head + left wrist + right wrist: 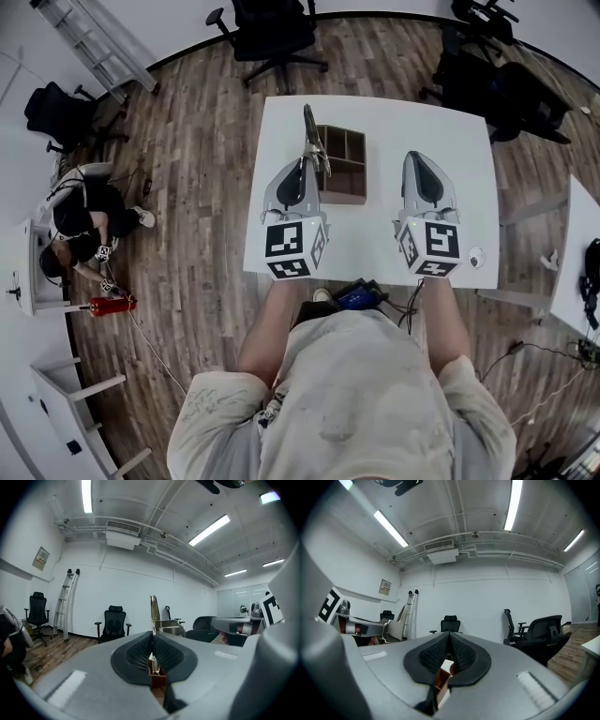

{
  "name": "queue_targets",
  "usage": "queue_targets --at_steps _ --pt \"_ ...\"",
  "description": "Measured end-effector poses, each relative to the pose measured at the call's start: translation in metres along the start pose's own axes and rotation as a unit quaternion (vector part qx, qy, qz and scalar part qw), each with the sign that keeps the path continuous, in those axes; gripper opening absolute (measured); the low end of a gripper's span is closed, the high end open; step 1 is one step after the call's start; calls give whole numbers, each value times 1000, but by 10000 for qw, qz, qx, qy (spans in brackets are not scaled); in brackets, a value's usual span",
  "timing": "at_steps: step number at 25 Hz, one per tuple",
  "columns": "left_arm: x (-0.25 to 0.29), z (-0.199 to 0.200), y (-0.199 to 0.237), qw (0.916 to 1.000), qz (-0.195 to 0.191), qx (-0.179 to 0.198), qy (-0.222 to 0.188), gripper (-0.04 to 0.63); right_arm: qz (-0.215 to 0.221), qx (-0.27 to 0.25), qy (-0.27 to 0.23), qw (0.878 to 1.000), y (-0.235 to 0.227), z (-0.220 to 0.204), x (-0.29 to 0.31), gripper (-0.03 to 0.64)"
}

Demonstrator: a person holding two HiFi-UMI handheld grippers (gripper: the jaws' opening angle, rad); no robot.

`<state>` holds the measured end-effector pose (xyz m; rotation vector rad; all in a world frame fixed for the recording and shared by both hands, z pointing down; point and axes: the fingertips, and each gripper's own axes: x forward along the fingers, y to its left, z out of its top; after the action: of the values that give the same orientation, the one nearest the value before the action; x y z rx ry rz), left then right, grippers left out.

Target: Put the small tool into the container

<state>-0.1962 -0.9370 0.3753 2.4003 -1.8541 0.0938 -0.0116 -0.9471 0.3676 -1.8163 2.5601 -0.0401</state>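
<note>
Bare table lies open right of the container, whose dividers split its open top.

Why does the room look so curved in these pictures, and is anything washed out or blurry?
Head view: a wide lens bows the table edges and the floor; the light is even and shadows are faint. Left gripper view: the ceiling lamp blows out to white, the corners go black, and the near body of the left tongs looks soft. Right gripper view: same curving, glare and dark corners.

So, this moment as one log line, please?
left gripper shut on small tool | right gripper shut, empty | tool not yet in container
</note>
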Motion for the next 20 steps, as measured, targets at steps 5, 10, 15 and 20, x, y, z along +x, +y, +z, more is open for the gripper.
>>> queue_targets --at_steps 5,10,15,20 --pt "49 -5 27 9991 42 -7 415 21 -39 60 69 10000 -10 -5 47 6" --pt "111 -35 45 9971 13 -73 757 21 -82 98 125 9998 -29 -35 95 6" --pt "116 -53 54 9939 -17 -192 1088 21 -126 167 142 9997 -21 -45 96 6" --pt "119 -51 53 9900 16 -181 1399 21 -123 191 164 9996 -19 -34 91 6"
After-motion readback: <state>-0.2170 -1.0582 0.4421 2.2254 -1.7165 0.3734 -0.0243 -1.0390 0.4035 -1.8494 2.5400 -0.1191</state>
